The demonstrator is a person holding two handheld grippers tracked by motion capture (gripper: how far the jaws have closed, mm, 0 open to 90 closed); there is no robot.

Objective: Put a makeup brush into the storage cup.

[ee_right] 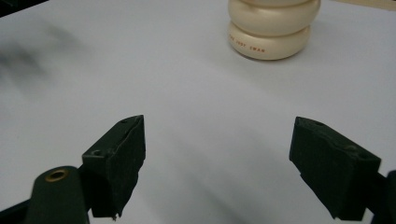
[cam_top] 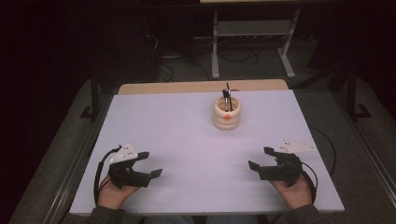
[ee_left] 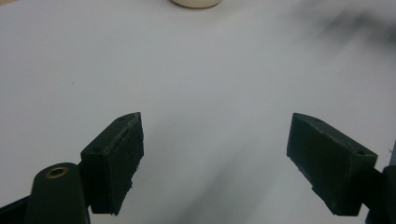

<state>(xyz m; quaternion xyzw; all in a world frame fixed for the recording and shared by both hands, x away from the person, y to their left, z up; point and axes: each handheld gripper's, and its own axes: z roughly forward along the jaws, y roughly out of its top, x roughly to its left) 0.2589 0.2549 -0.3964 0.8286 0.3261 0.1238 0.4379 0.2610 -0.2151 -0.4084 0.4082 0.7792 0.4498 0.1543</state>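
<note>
On a white table (cam_top: 187,140), a cream ringed holder (cam_top: 227,113) is seen standing upright toward the far edge, right of centre, with two dark brushes (cam_top: 227,99) stuck in it and an orange dot on its front. Both grippers are kept near the front edge, well apart from the holder and from each other. The left gripper (cam_top: 152,163) is held spread wide with nothing between its jaws, as is confirmed in the left gripper view (ee_left: 215,158); the right gripper (cam_top: 261,157) is likewise released and empty, its jaws parted over bare table in the right gripper view (ee_right: 217,163), where the holder (ee_right: 273,28) is seen ahead.

The holder is judged to be stiff, smooth and fairly light, possibly ceramic and so breakable if tipped. Its rounded rings could slip between flat pads, so a hold in a groove between rings or across the rim is judged safest. The brushes are thought to be light, thin and loose in the holder; each would best be pinched on its upright handle and lifted straight up, with the holder steadied by the other gripper.
</note>
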